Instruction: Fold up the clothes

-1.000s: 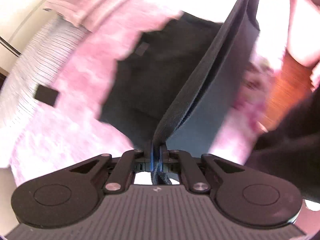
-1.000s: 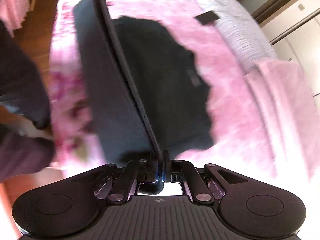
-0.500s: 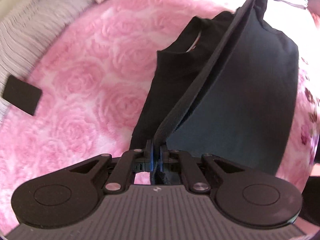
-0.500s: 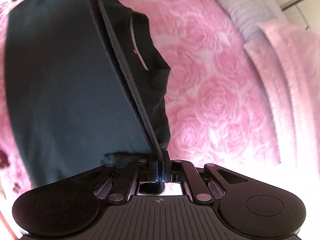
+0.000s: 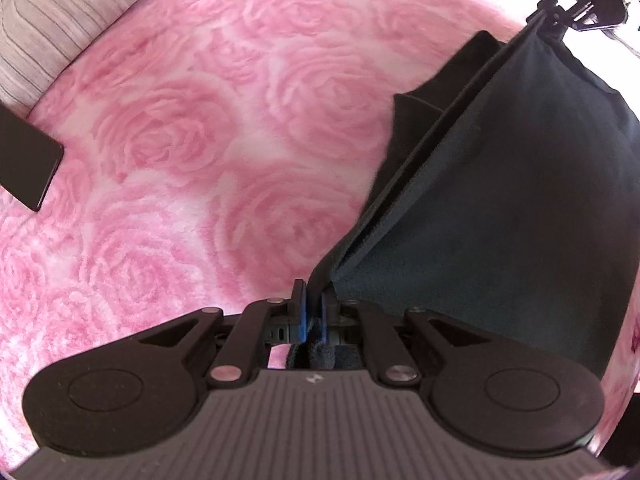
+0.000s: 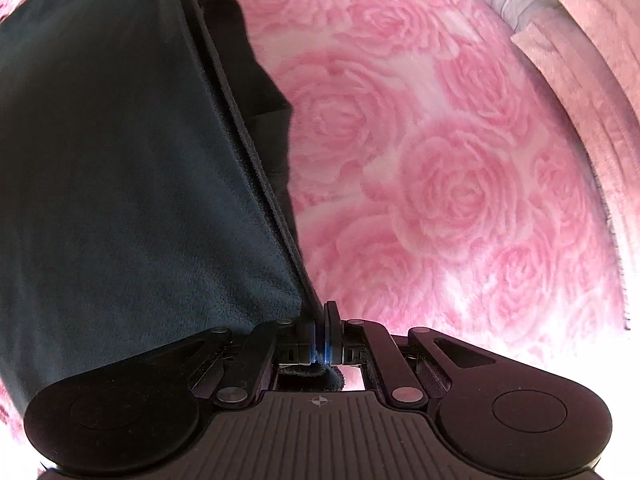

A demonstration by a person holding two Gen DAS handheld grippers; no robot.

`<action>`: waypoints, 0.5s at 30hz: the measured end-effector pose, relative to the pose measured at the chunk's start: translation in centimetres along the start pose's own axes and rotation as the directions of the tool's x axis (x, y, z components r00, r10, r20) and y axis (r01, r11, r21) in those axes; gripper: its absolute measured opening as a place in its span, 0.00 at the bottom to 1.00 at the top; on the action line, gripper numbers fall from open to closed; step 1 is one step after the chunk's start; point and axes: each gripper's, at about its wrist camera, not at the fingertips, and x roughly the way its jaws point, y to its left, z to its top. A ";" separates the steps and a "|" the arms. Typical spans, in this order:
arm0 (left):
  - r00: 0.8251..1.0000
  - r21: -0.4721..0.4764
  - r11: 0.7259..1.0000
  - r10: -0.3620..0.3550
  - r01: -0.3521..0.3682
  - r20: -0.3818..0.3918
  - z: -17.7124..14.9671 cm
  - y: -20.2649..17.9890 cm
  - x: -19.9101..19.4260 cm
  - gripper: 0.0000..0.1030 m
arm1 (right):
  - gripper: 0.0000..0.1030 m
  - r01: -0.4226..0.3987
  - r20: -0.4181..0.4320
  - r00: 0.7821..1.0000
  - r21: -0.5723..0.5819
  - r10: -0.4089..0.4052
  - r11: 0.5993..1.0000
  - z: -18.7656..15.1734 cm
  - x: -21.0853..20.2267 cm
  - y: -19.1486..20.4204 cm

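In the left wrist view, the left gripper point(image 5: 313, 304) is clamped on one end of the dark T-shirt's point(image 5: 500, 208) doubled edge, which runs taut away up-right to the right gripper point(image 5: 560, 8), the body hanging to the right over the pink rose blanket point(image 5: 180, 140). In the right wrist view, the right gripper point(image 6: 320, 322), pinched on the other end, has the shirt point(image 6: 120, 168) to its left, edge stretching up-left. By my reading one fold is made but not laid down; flattening and further folds remain.

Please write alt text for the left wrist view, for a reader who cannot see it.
The left hand-held gripper pinches a hem corner of a dark garment, stretched taut toward the right hand-held gripper at the top right. Below lies a pink rose-patterned blanket, with a flat black object at the left edge.
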 end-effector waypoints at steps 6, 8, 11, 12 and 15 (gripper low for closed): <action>0.999 -0.101 0.995 0.018 -0.016 0.028 -0.7 1.2 0.7 0.26 | 0.02 -0.061 0.043 0.998 0.152 0.055 0.987 -0.8 1.5 -2.3; 0.999 -0.163 0.987 0.005 0.004 0.053 -1.6 1.9 0.2 0.27 | 0.02 -0.082 0.071 0.995 0.208 0.068 0.975 -1.3 1.2 -2.7; 0.996 -0.241 0.970 -0.012 0.033 0.088 -2.9 2.6 -0.4 0.27 | 0.02 -0.103 0.110 0.991 0.275 0.075 0.956 -2.0 0.7 -2.9; 0.995 -0.262 0.964 -0.011 0.036 0.097 -3.4 2.8 -0.6 0.27 | 0.02 -0.108 0.121 0.990 0.295 0.075 0.949 -2.2 0.5 -2.9; 0.993 -0.324 0.945 -0.010 0.048 0.117 -4.1 3.2 -0.7 0.26 | 0.04 -0.099 0.133 0.989 0.325 0.059 0.941 -2.4 0.2 -2.7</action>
